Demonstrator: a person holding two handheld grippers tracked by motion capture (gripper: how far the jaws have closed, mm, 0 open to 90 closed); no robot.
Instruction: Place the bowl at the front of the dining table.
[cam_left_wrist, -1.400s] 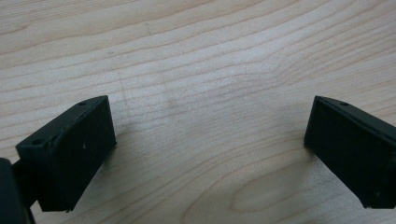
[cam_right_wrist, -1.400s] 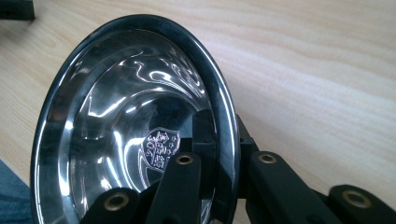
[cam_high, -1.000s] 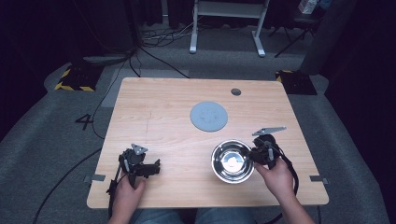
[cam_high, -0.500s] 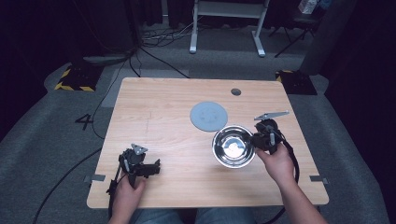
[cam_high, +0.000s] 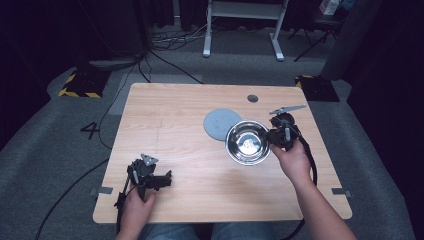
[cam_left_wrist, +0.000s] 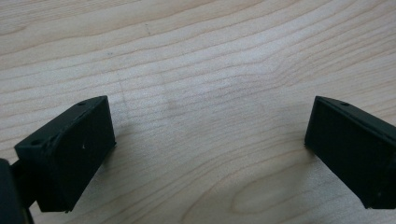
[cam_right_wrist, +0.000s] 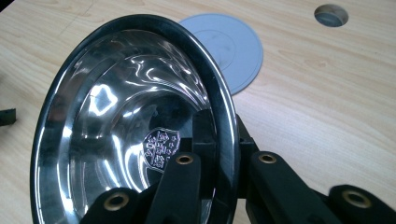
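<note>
A shiny steel bowl (cam_high: 247, 142) hangs just above the table, right of centre, its left edge over the rim of a flat grey disc (cam_high: 221, 123). My right gripper (cam_high: 274, 137) is shut on the bowl's right rim. In the right gripper view the bowl (cam_right_wrist: 126, 116) stands tilted with its rim pinched between the jaws of the right gripper (cam_right_wrist: 224, 163), and the grey disc (cam_right_wrist: 231, 46) lies behind it. My left gripper (cam_high: 162, 181) rests near the front left of the table, open. In the left gripper view, bare wood lies between the two jaws of the left gripper (cam_left_wrist: 210, 154).
The wooden table (cam_high: 175, 120) has a round cable hole (cam_high: 252, 98) at the back right. Beyond it, on the grey floor, stand a white desk frame (cam_high: 240, 30) and loose cables (cam_high: 165, 47). A yellow-black striped block (cam_high: 80, 82) lies at the left.
My right gripper has carried the bowl up and toward the far side of the table, closer to the grey disc. The left gripper has stayed where it was.
</note>
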